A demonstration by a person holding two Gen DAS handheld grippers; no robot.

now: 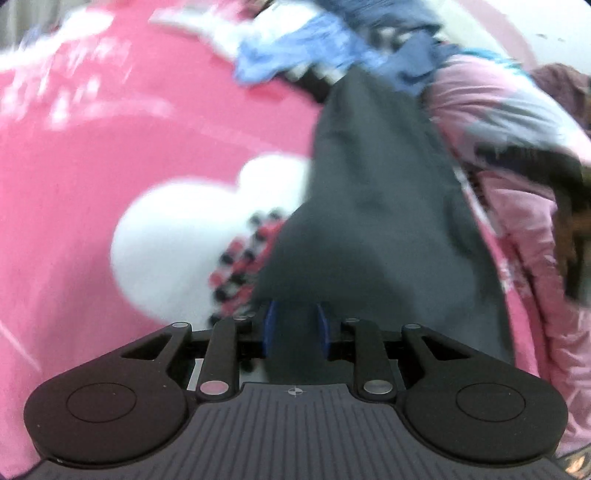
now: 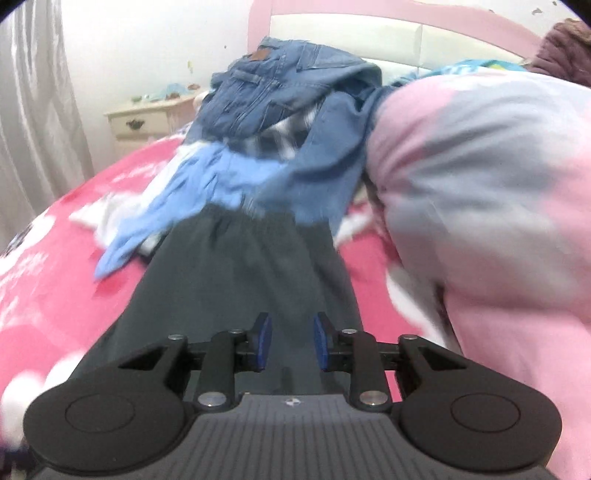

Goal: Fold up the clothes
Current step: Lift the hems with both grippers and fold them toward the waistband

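Denim jeans (image 2: pixel 280 92) atop pile | pink duvet (image 2: pixel 480 206) right | dark garment (image 2: pixel 243 273) front

Pink bedspread (image 2: pixel 55 295) bears dark grey garment (image 2: pixel 240 273), clothes pile (image 2: pixel 280 110), pink blanket (image 2: pixel 480 184)

Ahead of me, at twelve o'clock, a pink headboard (image 2: pixel 388 11) with pale padded panels stands against a white wall (image 2: pixel 147 44). At ten o'clock I see a cream nightstand (image 2: pixel 147 120) with small trinkets on top. A grey curtain (image 2: pixel 37 110) hangs at nine o'clock. Under me lies a pink bedspread (image 1: pixel 92 166) with white shapes, in soft even light.
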